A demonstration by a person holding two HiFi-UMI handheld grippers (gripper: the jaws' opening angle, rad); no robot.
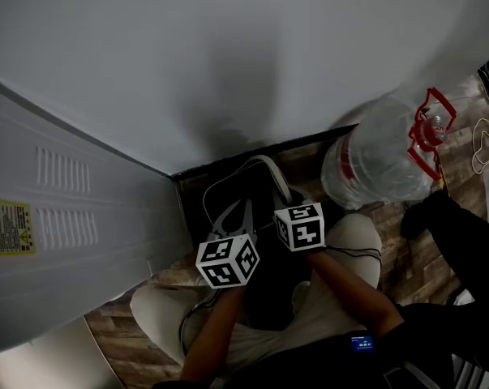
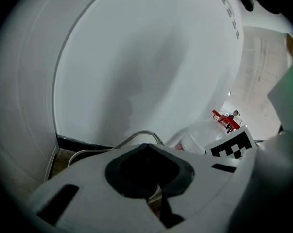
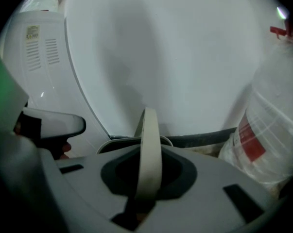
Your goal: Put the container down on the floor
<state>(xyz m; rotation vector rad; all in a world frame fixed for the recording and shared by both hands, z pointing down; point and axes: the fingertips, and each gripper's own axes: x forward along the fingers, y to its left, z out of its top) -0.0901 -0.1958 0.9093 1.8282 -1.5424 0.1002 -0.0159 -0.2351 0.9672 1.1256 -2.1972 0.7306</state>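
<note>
The container [image 1: 228, 191] is a dark bin with a pale rim and a pale strap handle [image 1: 270, 175]. It stands low in the corner between the wall and a white appliance. My right gripper [image 1: 283, 201] is shut on the handle [image 3: 150, 149], which rises as a cream band from between its jaws [image 3: 146, 198]; the rim [image 3: 112, 142] curves behind it. My left gripper [image 1: 233, 217] sits just left of it over the container, fingers closed to a point. In the left gripper view the jaws [image 2: 153, 198] look shut, with the handle's thin arc [image 2: 141, 133] beyond them.
A white appliance panel [image 1: 57, 241] with vents and a yellow label walls off the left. A big clear water bottle [image 1: 382, 156] with a red handle lies on the wooden floor to the right. A black skirting board [image 1: 309, 140] runs along the wall. My knees flank the container.
</note>
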